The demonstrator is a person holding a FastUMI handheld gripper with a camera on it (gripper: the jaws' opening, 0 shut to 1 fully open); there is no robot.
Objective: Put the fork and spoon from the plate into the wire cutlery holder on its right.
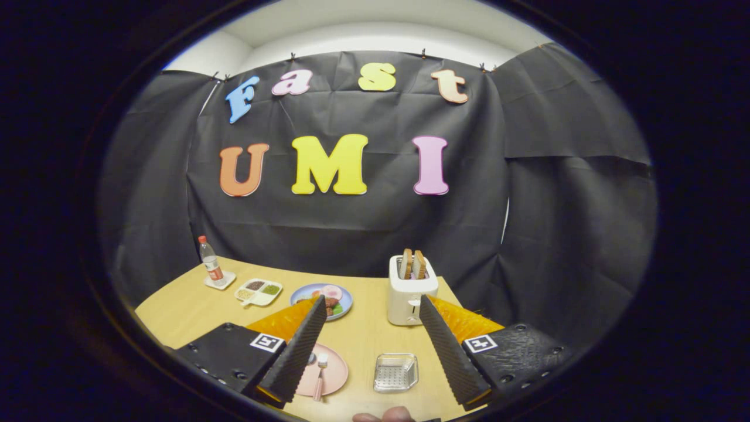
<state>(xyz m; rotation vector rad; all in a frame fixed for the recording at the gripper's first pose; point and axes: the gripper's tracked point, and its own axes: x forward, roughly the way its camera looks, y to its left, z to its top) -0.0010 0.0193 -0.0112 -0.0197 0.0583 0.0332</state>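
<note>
One fork (320, 375) on the pink plate (334, 375), wire holder (396, 372) beside it, gripper (371, 346) spread wide above.

Pink fork (320, 375) on pink plate (335, 375), left of wire holder (396, 372)

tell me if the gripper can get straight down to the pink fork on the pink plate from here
Probably yes. The gripper is open and the pink fork lies exposed on the round pink plate, just inside the left finger, with nothing lying over it. The wire cutlery holder sits apart to its right.
</note>
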